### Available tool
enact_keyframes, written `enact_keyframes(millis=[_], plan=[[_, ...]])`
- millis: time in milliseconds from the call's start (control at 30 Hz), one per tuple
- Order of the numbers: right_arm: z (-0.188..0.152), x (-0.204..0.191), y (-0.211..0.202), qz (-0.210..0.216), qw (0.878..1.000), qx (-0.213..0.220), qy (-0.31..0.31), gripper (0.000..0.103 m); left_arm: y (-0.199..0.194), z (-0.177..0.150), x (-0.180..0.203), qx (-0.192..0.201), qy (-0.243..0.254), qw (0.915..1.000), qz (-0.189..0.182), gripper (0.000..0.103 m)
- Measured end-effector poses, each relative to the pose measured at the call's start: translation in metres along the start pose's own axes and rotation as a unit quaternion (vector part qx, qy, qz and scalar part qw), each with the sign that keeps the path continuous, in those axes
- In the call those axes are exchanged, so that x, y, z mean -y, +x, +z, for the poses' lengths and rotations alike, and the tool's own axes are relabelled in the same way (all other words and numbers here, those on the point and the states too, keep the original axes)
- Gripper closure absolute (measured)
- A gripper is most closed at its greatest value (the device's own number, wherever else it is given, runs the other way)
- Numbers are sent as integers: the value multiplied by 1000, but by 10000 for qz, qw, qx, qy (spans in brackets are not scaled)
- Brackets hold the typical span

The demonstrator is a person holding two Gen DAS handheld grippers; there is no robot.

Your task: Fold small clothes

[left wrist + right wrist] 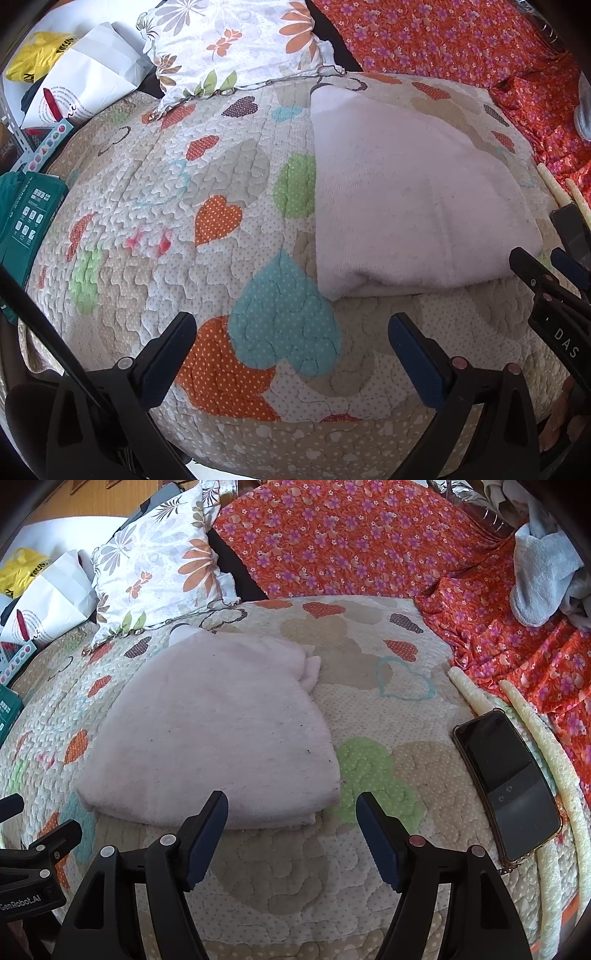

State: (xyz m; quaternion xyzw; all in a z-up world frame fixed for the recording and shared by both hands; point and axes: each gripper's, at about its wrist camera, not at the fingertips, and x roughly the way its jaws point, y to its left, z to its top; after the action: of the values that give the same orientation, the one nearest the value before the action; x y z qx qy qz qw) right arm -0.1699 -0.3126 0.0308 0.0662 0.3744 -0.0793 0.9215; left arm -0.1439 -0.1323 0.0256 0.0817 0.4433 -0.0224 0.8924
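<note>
Both tools gape empty near the folded garment (210, 734) — left tool (291, 354) reads "GenRobot.AI", right tool (291, 834) "DAS".

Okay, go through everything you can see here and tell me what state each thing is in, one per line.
Pale pink garment: folded, lying flat on the heart quilt.
Left claw: open, empty, over bare quilt.
Right claw: open, empty, at the garment's near edge.
Phone: face up, screen dark, on the quilt.
Floral pillow: resting beyond the quilt.
</note>
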Motion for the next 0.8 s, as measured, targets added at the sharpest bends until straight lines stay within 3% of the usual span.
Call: enact_keyframes(millis=[800], plan=[[0,-3,0,4,10000,14,-20,26,9,-1,-1,-203,-131,9995,-193,0]])
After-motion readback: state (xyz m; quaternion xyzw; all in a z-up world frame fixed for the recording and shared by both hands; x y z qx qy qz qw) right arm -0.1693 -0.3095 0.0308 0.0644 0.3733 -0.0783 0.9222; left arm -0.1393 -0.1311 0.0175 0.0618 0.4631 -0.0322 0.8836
